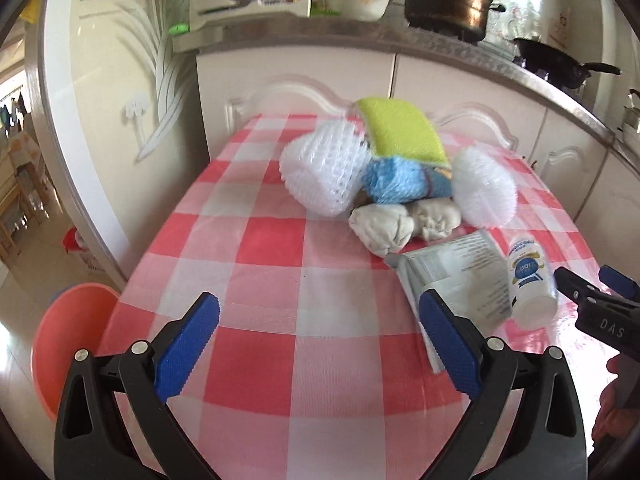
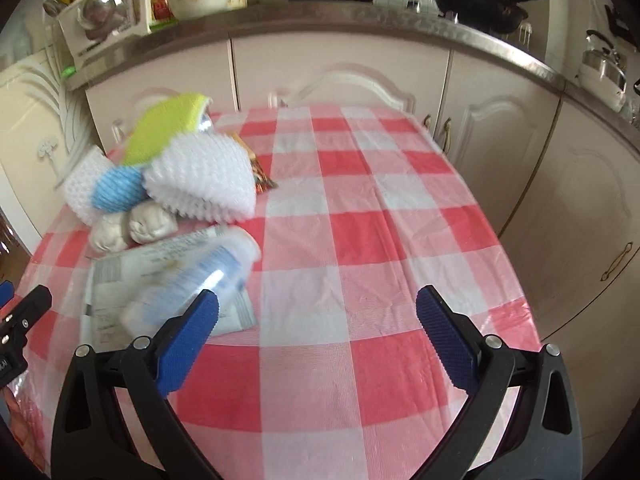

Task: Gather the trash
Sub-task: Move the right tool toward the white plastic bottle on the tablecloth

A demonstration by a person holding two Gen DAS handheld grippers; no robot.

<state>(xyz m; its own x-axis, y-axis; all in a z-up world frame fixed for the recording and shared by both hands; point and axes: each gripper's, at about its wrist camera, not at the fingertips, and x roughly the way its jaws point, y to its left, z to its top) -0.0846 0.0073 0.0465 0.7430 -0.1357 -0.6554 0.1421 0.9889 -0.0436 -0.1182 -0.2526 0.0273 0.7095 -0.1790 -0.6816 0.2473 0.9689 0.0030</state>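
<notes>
Both grippers, left gripper (image 1: 318, 344) and right gripper (image 2: 318, 344), are hovering with jaws spread wide, gripping nothing. Just ahead, a small white bottle (image 1: 530, 280) is lying on a flattened packet (image 1: 456, 276); closing across its body (it looks prone to rolling) seems best. Farther off, foam nets (image 1: 320, 174) and sponges are heaped. Checked tabletop (image 2: 360, 240) to the right is lying bare; an orange bin (image 1: 68, 344) is waiting beyond the near-left edge.

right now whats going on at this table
A person holds a gripper in each hand over a checked table. Both the left gripper and the right gripper are open and hold nothing. Trash sits in a pile: foam nets, a sponge, paper wads, a flat packet and a small bottle lying on it. Nothing is picked up yet.
</notes>
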